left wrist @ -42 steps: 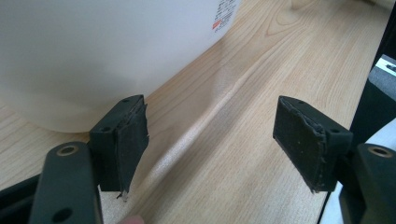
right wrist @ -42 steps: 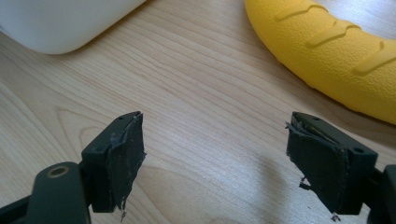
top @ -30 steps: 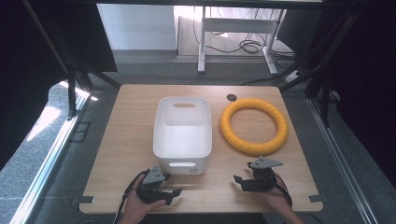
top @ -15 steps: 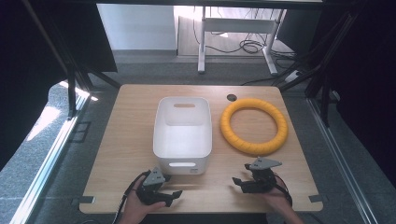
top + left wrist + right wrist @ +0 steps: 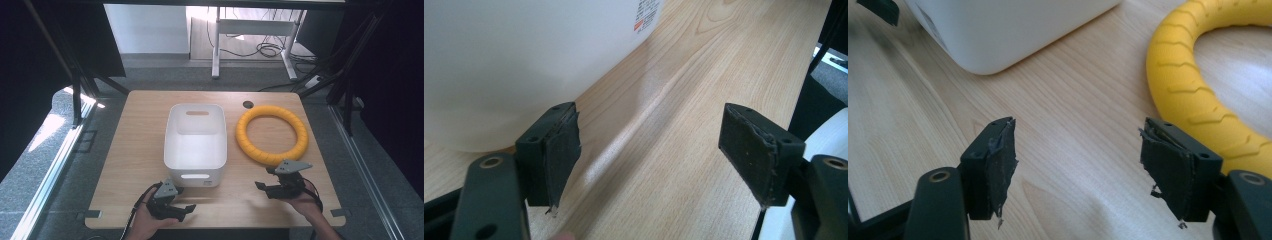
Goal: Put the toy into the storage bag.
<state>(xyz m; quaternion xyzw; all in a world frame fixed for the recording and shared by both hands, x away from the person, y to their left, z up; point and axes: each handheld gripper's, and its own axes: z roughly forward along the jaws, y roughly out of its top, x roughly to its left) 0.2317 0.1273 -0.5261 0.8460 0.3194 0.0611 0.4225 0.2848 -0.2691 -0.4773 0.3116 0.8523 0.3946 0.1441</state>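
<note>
Item 1: yellow ring (image 5: 272, 135), ribbed foam or rubber, lying flat on the right half of the wooden table (image 5: 140, 150), just right of the bin and apart from it. Its near arc sits just beyond the right gripper.

Item 2: white bin (image 5: 195, 142), open-topped, empty, standing upright at the table's centre, handle slot on its near wall.

Item 3: right gripper (image 5: 270, 184), held in a hand at the near right edge, pointing left across the table. Its jaws have just been closing and now stand partly open; in the right gripper view bare wood lies between the pads (image 5: 1000, 165), nothing gripped. The ring (image 5: 1198, 95) lies beyond the right-hand pad.

Item 4: left gripper (image 5: 184, 210), in a hand at the near left edge, close to the bin's near wall (image 5: 524, 65). Jaws wide apart, nothing between them.

Step in hand, as judged: the approach, with the ring as the likely object and the bin its likely destination. The next move would call for swinging the right gripper toward the ring's near arc and straddling its tube before closing.
</note>
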